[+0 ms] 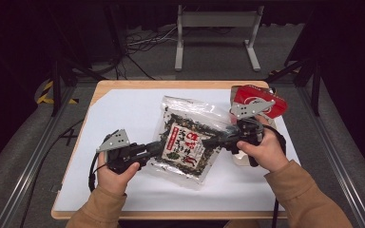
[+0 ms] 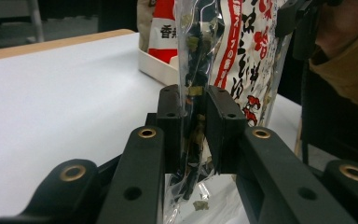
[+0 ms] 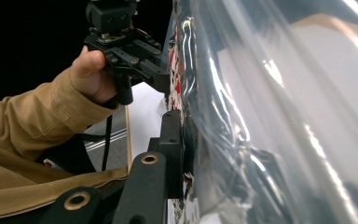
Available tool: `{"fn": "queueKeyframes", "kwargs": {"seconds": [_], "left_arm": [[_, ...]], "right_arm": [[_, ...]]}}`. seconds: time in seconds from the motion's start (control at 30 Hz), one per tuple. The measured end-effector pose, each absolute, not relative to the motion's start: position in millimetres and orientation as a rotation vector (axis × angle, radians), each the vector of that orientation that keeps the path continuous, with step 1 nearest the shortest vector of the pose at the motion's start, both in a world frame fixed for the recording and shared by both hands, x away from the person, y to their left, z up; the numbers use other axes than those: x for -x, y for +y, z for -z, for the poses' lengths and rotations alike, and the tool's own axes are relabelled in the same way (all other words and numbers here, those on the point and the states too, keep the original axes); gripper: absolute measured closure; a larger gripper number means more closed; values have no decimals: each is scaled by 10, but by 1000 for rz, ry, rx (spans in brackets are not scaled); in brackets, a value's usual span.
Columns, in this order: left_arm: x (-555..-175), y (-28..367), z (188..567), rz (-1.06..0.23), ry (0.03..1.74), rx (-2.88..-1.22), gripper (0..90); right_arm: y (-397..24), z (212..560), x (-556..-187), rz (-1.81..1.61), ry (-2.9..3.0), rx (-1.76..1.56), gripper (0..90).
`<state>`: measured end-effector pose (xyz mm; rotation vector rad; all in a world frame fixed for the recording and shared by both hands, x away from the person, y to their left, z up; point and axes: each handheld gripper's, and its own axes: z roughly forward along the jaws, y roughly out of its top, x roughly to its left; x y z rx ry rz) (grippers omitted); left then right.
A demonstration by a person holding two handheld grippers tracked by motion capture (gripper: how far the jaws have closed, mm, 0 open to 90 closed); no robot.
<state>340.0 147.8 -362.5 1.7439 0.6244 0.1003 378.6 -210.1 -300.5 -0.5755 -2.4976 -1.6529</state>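
A clear plastic bag of dark dried food with a red and white label [image 1: 185, 142] is held up over the table between both grippers. My left gripper [image 1: 158, 148] is shut on the bag's left edge. In the left gripper view its jaws [image 2: 196, 112] pinch the bag [image 2: 242, 56] with the pads pressed on the film. My right gripper [image 1: 217, 139] is shut on the bag's right edge. In the right gripper view the crinkled bag [image 3: 261, 116] lies against one pad and hides the other jaw. The left gripper [image 3: 168, 79] shows farther off there, in a hand.
A white sheet [image 1: 123, 114] covers the wooden table. A red package [image 1: 259, 99] stands in a white tray [image 2: 156, 67] at the back right, just behind my right hand. A grey metal stand [image 1: 216, 21] and cables lie on the floor beyond the table.
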Motion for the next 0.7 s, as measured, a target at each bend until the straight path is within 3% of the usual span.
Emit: {"fn": "queueKeyframes", "kwargs": {"seconds": [0.1,0.3,0.7], "left_arm": [[-3423,1481,3635,-72,618,-1724,707],[-3444,1499,3634,-145,627,-1775,520],[-3520,1707,3656,-246,719,-1869,398]], "right_arm": [[-2122,2959,-3762,1642,-2491,582,760],[-2155,2842,-3699,1597,-2582,595,760],[-2423,2517,-3609,1570,-2713,692,760]]}}
